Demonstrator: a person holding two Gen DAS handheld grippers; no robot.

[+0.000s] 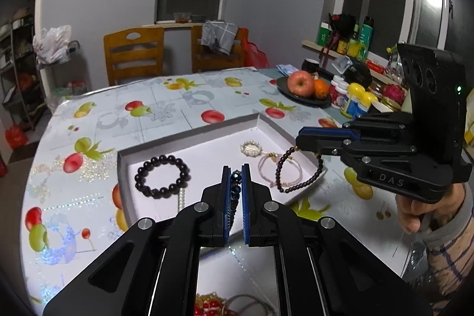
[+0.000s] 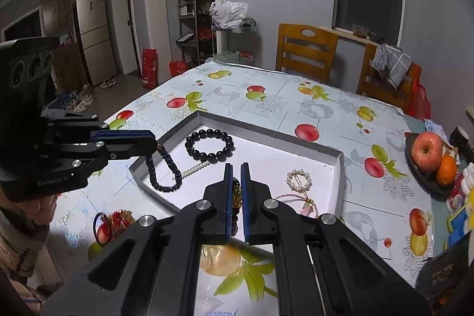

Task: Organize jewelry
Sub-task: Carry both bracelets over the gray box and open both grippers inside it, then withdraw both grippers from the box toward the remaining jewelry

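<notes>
Tabletop tray (image 1: 189, 135), dark beaded bracelet (image 1: 162, 176)

The left gripper (image 1: 236, 172) points toward 12 o'clock in its own wrist view, its blue-padded fingers (image 1: 227, 197) nearly together and clamped on a strand of dark beads. The right gripper (image 2: 236, 171) likewise points to 12 o'clock in its view, pads close and pinching a dark beaded string with a small gold charm. Seen from the left camera, the right gripper enters at 3 o'clock, carried by a hand (image 1: 411, 211) in a patterned sleeve.
</notes>
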